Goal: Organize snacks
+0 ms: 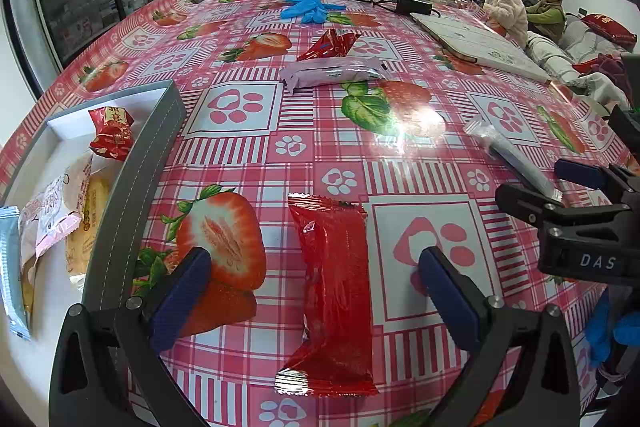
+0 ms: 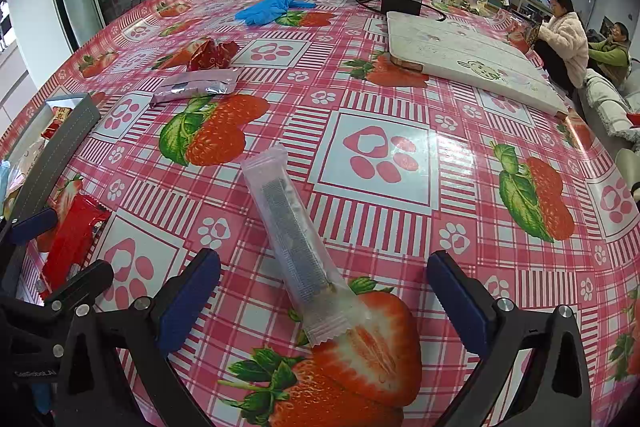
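Observation:
A long red snack packet (image 1: 334,297) lies flat on the strawberry tablecloth between the open fingers of my left gripper (image 1: 316,291). My right gripper (image 2: 324,301) is open around the near end of a clear packet (image 2: 298,247) holding a dark bar; that gripper (image 1: 576,183) and packet (image 1: 516,155) also show at the right of the left wrist view. A grey-rimmed tray (image 1: 128,195) at the left holds several snacks, among them a small red packet (image 1: 112,133). Farther off lie a lilac packet (image 1: 332,73) and a crumpled red wrapper (image 1: 330,43).
Blue gloves (image 1: 308,5), a black box with cables (image 1: 414,5) and a white board (image 1: 480,47) lie on the far half of the table. Two people sit beyond the table's right edge. A glass cabinet stands at the back left.

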